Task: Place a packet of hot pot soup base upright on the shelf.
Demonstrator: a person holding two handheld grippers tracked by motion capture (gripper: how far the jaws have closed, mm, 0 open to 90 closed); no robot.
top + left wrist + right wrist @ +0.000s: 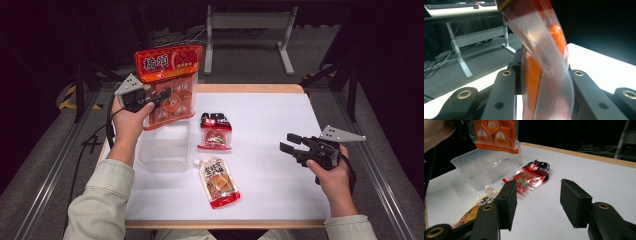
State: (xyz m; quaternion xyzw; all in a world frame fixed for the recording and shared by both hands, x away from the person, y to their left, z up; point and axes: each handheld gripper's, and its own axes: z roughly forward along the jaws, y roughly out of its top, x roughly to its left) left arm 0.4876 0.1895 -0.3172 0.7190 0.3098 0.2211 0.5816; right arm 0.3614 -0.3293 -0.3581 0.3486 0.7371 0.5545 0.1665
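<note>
Nearest the person, a spouted sauce pouch (219, 182) lies flat on the white desk (280, 125), its cap pointing away from the person. To its right, the right hand holds the right tool (287, 142) low over the desk, its two black pads spread apart with nothing between them, pointing toward the middle of the desk. A little farther back lies a small red and black snack packet (215, 132) with a clear window. Left of it stands a clear plastic tub (165, 147), open at the top. Above the tub's far end, the left hand lifts the left tool (162, 96), which pinches a large orange bag of wrapped snacks (167, 82) by its clear lower part. The bag hangs upright in the air, its bottom edge just over the tub.
</note>
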